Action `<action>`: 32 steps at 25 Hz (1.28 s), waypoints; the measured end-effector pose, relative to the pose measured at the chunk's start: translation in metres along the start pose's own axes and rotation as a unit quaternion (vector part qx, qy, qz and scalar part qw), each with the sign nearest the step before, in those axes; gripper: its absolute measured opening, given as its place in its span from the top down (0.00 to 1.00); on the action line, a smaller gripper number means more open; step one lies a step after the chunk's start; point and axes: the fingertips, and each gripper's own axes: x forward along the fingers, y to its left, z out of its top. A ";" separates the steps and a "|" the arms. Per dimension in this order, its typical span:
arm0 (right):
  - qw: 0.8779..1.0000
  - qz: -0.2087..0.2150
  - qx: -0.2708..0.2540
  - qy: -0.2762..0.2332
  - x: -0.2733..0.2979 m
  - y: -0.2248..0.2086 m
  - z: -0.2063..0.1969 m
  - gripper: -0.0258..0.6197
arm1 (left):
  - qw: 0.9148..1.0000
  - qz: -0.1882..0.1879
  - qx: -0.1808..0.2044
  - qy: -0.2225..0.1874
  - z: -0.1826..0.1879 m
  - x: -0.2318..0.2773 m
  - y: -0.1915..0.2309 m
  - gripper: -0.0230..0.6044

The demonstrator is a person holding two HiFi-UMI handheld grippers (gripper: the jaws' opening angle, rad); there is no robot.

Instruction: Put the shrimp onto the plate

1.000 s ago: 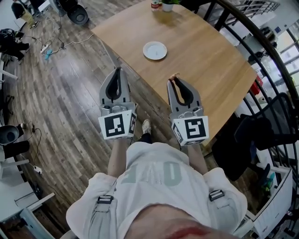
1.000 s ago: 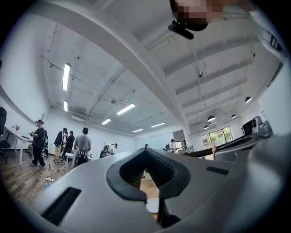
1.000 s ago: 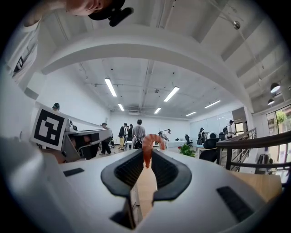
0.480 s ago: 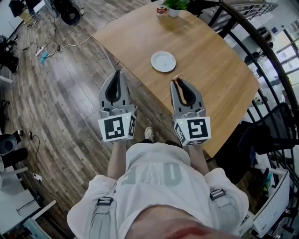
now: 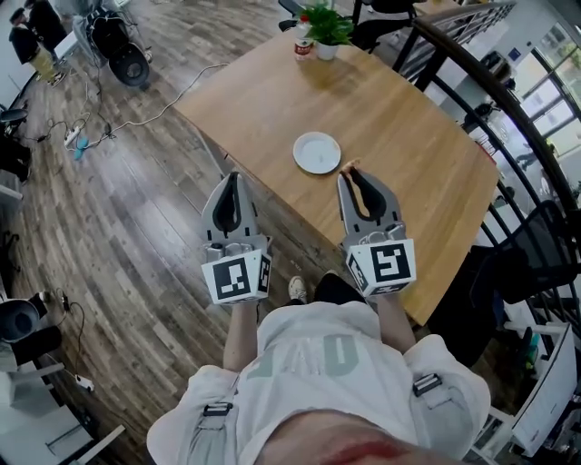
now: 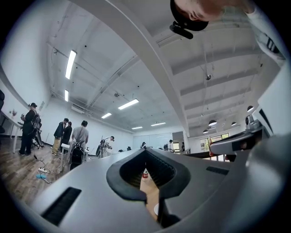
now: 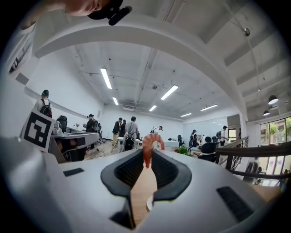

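Observation:
A pinkish-orange shrimp point(image 7: 149, 148) is pinched at the tips of my right gripper point(image 5: 350, 169), its curled end sticking out past the jaws; in the head view the shrimp point(image 5: 348, 166) hangs just right of a small white plate point(image 5: 317, 152) on the wooden table point(image 5: 390, 109). The plate holds nothing. My left gripper point(image 5: 234, 178) is shut with nothing in it, held over the floor just off the table's near-left edge. Through its jaws I glimpse a strip of the table and a bit of the plate point(image 6: 156, 209).
A potted plant point(image 5: 326, 27) and a red-labelled can point(image 5: 303, 43) stand at the table's far end. A black railing point(image 5: 508, 100) curves along the right side. Chairs, cables and several people fill the room at the far left.
Both grippers have moved forward toward the table. The right one with the shrimp now reaches the plate's right edge; the left one has neared the table's edge.

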 end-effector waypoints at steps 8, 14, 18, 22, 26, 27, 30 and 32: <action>1.000 0.017 -0.012 -0.005 0.029 -0.012 0.001 0.86 | 1.000 0.012 0.004 0.016 -0.014 0.021 0.003 0.95; 0.999 0.020 -0.023 -0.043 0.060 -0.042 0.018 0.86 | 1.000 0.011 0.026 0.005 -0.009 0.062 -0.006 0.95; 0.999 0.009 0.005 -0.046 0.075 -0.062 0.011 0.86 | 0.995 -0.014 0.100 0.026 -0.017 0.097 -0.026 0.95; 0.999 0.006 0.035 -0.037 0.089 -0.087 -0.002 0.86 | 0.995 -0.022 0.091 0.023 -0.015 0.132 -0.036 0.95; 0.998 0.004 0.053 -0.034 0.104 -0.115 -0.015 0.86 | 0.996 -0.024 0.079 0.015 -0.020 0.167 -0.043 0.95; 0.998 0.006 0.058 -0.029 0.106 -0.119 -0.021 0.86 | 0.997 -0.027 0.063 0.020 -0.025 0.173 -0.046 0.95; 0.998 0.008 0.069 -0.004 0.106 -0.128 -0.042 0.86 | 0.998 -0.041 0.029 0.042 -0.042 0.184 -0.059 0.95; 0.997 0.004 0.077 0.008 0.107 -0.132 -0.051 0.86 | 0.997 -0.053 0.035 0.050 -0.046 0.188 -0.067 0.95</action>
